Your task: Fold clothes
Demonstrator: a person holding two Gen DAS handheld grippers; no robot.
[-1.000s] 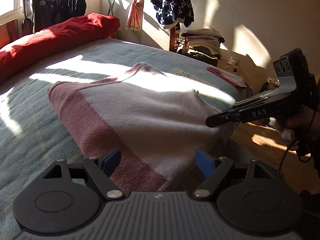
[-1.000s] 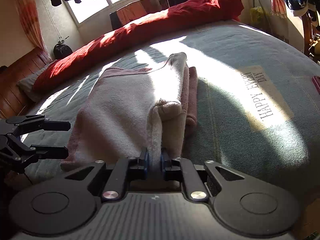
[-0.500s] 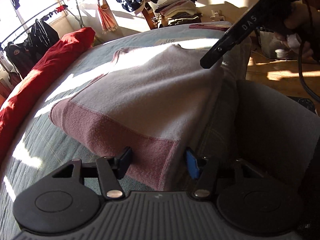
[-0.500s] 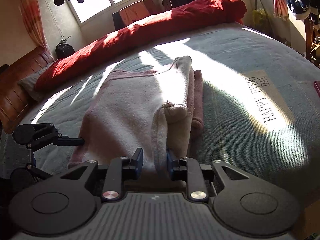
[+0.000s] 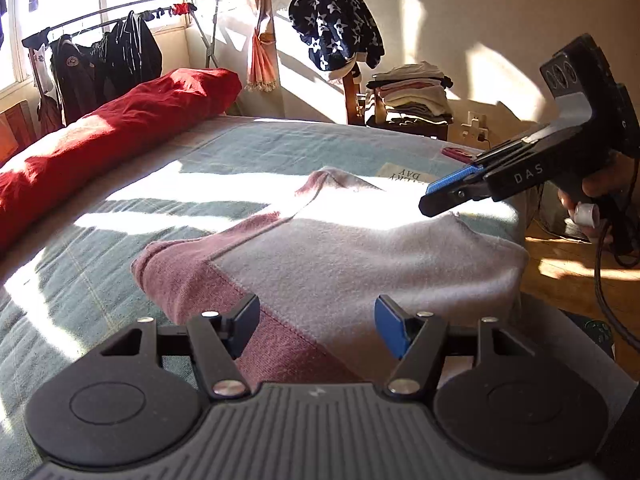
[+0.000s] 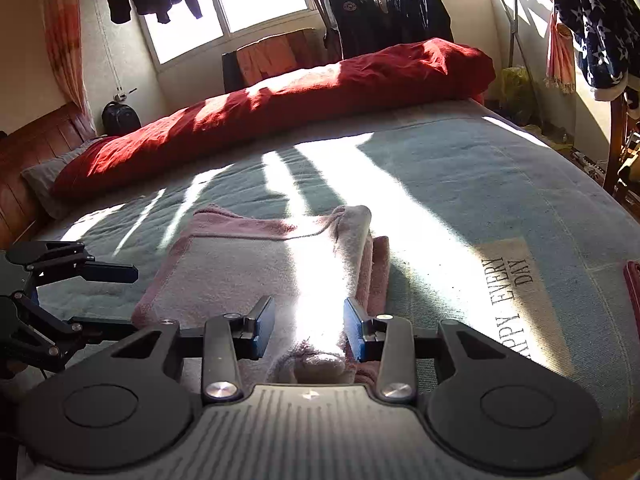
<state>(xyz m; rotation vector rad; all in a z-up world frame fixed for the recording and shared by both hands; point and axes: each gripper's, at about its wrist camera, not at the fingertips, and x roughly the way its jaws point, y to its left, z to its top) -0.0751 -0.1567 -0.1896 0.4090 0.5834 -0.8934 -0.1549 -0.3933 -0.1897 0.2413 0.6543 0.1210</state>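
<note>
Pink-and-grey knit, a sweater (image 5: 352, 256) folded into a compact rectangle, lay on the teal bedspread (image 6: 472, 168) near the foot edge of the bed, its doubled layers stacked along the side toward the printed "HAPPY EVERY DAY" patch (image 6: 516, 292).

Over its near edge the right gripper (image 6: 309, 330) hung with its jaws partly apart and opening; a bunched fold of the knit sat between them, but the pads did not press on it. At the corner nearer the red bolster (image 5: 100, 140), the left gripper (image 5: 316, 322) stood with jaws fairly wide and opening, the pink hem below them, nothing held.

The fold looked essentially finished, so the step in hand read as release and tidy. Doing it well would probably mean drawing both tools straight back and up so no pad snags the loose knit, then pressing the lumpy near edge flat. Dragging sideways could pull the top layer off the stack.

A pile of folded clothes (image 5: 412, 92) waited on a chair by the wall.
</note>
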